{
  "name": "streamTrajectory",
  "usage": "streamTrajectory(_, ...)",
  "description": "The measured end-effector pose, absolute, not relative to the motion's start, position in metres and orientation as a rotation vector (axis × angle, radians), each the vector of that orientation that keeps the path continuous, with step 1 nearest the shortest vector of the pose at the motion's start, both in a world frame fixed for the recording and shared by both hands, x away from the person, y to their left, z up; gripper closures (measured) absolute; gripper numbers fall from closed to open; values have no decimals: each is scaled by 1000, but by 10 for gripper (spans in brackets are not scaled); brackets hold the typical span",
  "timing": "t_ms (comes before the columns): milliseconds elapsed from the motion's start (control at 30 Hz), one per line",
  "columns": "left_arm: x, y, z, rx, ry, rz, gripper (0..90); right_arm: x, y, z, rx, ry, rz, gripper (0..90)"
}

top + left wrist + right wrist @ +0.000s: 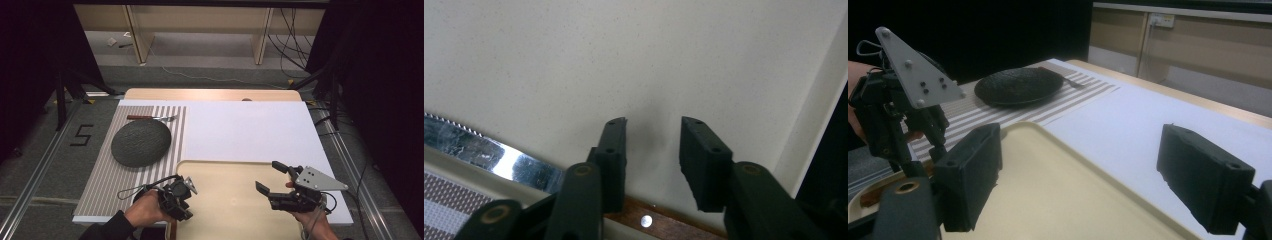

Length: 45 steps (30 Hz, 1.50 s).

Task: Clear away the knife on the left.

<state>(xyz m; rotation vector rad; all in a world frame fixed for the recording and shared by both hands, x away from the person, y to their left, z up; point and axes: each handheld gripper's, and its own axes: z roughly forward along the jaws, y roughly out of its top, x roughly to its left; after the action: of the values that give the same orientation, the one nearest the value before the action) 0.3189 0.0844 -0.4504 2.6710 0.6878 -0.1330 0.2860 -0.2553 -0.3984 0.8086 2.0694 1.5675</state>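
A knife lies at the left edge of the cream tray. Its serrated steel blade and riveted wooden handle pass under my left gripper. That left gripper points down over the tray's left rim, its jaws apart with only bare tray between the tips. My right gripper hovers over the tray's right side, jaws wide apart and holding nothing. In the right gripper view its jaws frame the tray, with the left gripper at the far left.
A dark round plate sits on a striped placemat at the left, and a wooden-handled fork lies behind the plate. A white board covers the table beyond the tray. Cables and table legs lie on the floor beyond.
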Motion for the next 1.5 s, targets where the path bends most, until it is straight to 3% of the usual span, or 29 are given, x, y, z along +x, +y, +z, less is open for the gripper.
streamTrajectory(333, 320, 84, -444, 2565, 708, -71, 413, 286, -255, -398, 809, 2071, 1568, 192)
streamTrajectory(933, 320, 87, -437, 2445, 706, -15, 302, 286, -255, -399, 805, 2076, 1569, 192)
streamTrajectory(1500, 316, 95, -423, 2253, 673, 92, 257, 286, -254, -399, 794, 2095, 1572, 192)
